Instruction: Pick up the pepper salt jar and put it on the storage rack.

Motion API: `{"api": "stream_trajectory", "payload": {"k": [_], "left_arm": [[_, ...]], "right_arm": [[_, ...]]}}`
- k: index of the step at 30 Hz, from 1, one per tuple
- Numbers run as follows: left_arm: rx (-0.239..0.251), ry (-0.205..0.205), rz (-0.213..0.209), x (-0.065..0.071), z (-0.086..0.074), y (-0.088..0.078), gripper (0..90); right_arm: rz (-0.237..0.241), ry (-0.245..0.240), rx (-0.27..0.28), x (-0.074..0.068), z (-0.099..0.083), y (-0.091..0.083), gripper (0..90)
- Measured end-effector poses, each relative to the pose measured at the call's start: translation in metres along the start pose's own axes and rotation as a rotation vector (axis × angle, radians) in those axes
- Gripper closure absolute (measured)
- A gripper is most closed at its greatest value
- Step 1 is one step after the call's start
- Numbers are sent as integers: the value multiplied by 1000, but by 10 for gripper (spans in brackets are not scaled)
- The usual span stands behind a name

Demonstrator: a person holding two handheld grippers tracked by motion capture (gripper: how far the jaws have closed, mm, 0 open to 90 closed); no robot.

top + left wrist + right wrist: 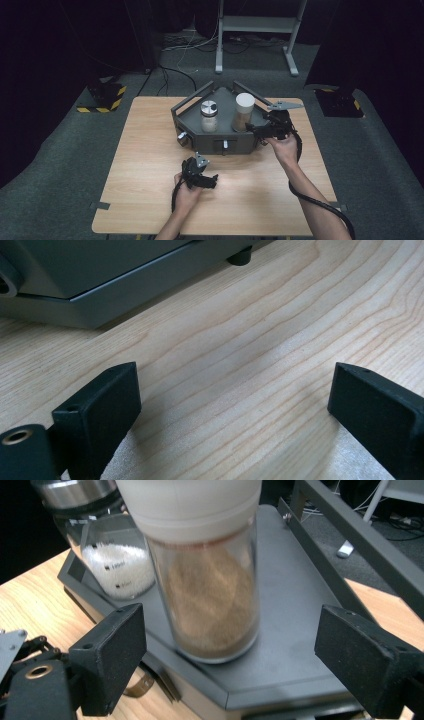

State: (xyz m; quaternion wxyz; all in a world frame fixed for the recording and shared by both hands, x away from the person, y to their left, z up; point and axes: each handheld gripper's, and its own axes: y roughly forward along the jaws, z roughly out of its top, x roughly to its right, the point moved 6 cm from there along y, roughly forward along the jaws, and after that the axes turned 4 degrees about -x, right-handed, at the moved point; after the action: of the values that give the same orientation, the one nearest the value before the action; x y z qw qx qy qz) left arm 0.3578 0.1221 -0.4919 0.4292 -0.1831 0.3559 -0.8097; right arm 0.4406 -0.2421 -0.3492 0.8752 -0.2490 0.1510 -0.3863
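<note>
On a dark grey hexagonal tray (190,107) stand two glass jars. The white-lidded one holds brown granules (244,112) (210,590); the metal-lidded one holds white grains (209,116) (117,565). My right gripper (256,131) (230,630) is open at the tray's front right. Its jaws stand on either side of the brown jar, a little short of it and not touching. My left gripper (214,180) (235,385) is open low over the bare wooden table (150,165), in front of the tray, with nothing between its jaws.
The tray's front wall (90,285) carries small knobs (181,138), and raised rails (350,535) run along its back sides. On the carpet beyond the table are a white stand's legs (292,62) and black-and-yellow striped bases (105,97).
</note>
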Motion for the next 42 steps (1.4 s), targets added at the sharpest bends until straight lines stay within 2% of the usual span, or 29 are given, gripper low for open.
{"api": "stream_trajectory", "payload": {"k": [9,16,26,42], "left_arm": [[0,0,0,0,0,0,67],[0,0,0,0,0,0,67],[0,1,0,0,0,0,67],[-1,3,1,0,0,0,67]], "right_arm": [[-7,3,-14,2,-17,-4,126],[-47,25,-12,1,-35,-7,127],[-61,22,-35,-3,-58,-7,128],[-85,84,-87,-2,-99,-1,138]]}}
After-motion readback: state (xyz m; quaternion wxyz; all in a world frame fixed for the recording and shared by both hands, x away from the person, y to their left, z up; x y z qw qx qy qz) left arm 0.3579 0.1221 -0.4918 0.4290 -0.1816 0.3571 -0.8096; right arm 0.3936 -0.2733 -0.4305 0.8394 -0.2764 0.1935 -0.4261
